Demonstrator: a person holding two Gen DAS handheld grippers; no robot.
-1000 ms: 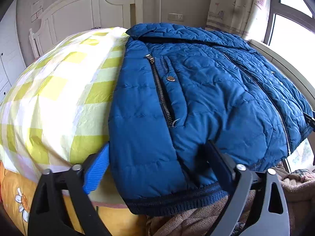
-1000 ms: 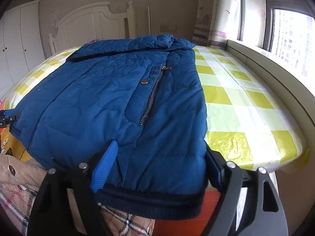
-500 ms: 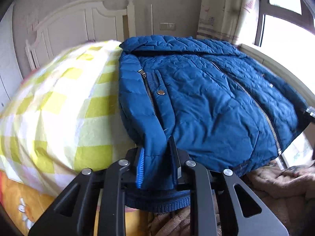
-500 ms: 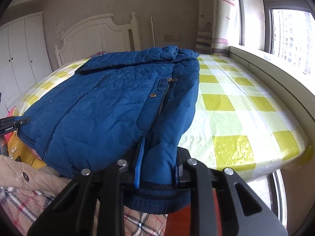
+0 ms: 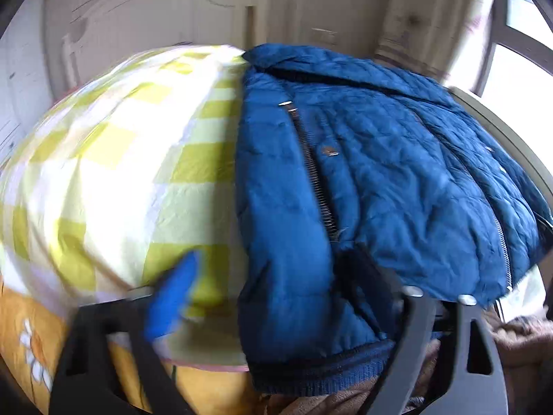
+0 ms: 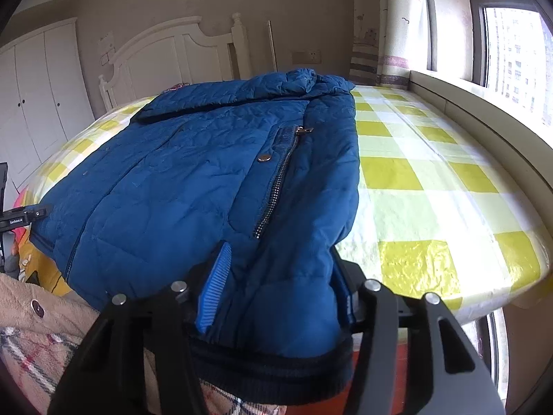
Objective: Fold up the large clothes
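Your left gripper and right gripper have just been opening—jaws spread, straddling the blue jacket's near hem, releasing it to rest flat on the bed.

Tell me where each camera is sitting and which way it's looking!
Left wrist view: sits on the left gripper, looking down along its fingers at the blue jacket hem's left corner and the checked bedspread; both fingers show, jaws just opening.
Right wrist view: sits on the right gripper, looking at the hem's right corner; its fingers flank the jacket, jaws just opening.
Shared: both see the same jacket, the bedspread, the white headboard, and the window.
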